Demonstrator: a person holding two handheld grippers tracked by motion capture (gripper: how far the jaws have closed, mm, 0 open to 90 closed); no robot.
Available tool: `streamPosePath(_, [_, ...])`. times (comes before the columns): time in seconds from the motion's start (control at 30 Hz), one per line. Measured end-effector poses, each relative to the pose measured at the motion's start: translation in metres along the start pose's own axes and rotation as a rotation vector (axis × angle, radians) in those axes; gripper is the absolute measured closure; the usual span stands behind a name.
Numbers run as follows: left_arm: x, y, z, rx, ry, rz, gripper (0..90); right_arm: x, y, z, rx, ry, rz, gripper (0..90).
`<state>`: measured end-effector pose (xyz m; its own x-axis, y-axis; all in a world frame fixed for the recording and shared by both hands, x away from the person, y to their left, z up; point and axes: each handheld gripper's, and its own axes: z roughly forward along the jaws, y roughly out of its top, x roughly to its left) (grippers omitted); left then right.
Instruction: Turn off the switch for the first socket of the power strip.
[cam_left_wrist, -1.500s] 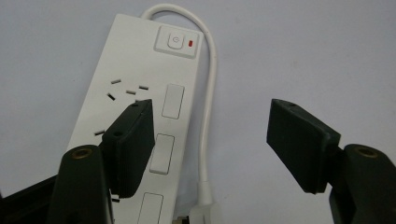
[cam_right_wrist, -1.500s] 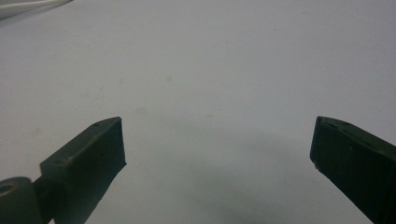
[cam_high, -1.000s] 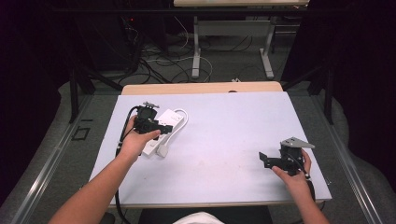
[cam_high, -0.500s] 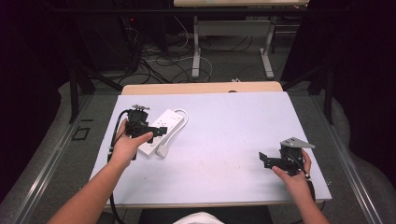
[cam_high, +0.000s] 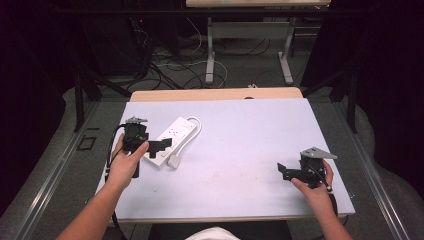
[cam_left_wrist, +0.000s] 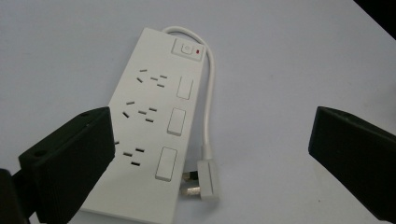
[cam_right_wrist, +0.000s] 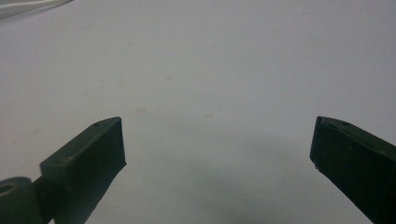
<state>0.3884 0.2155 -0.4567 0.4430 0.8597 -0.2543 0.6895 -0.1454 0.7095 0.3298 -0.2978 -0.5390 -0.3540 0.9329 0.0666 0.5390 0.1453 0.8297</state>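
Since the earlier frames the left gripper (cam_high: 162, 145) has slid back off the power strip (cam_high: 175, 136) toward the counter's left edge, and its jaws have just been opening, with nothing pinched between them now; the right gripper (cam_high: 285, 171) has kept its place. In the high view the strip lies flat on the white counter (cam_high: 250, 130), left of centre and angled, its short cord looping round the far end and its plug (cam_high: 173, 161) lying beside the near end, while the left gripper hovers just at that near end and the right one rests well apart near the right edge. In the left gripper view the jaws stand wide, the strip (cam_left_wrist: 149, 126) running away between them with 3 socket rows, 3 rocker switches and a main button with a red light at the far end; the left jaw overlaps the strip's near corner, and the plug (cam_left_wrist: 205, 179) lies prongs up, just beside the strip's near right corner. In the right gripper view the jaws are likewise wide over bare counter (cam_right_wrist: 210, 93). If the plug is next, the left gripper should approach low and square on, close across the plug's flat body rather than the prongs or cord, and lift gently so the short cord does not drag the strip
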Motion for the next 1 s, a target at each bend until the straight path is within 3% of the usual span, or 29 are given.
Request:
streamPosePath(0.17, [0.006, -0.010, -0.005, -0.026, 0.008, 0.002, 0.2, 0.000, 0.000, 0.000, 0.002, 0.001, 0.001, 2.5])
streamPosePath(0.47, [0.021, -0.032, -0.010, -0.076, 0.047, -0.030, 0.3, 0.000, 0.000, 0.000, 0.001, 0.000, -0.001, 2.5])
streamPosePath(1.0, [0.043, -0.068, -0.010, -0.098, 0.094, -0.068, 0.6, 0.000, 0.000, 0.000, 0.002, -0.002, -0.001, 2.5])
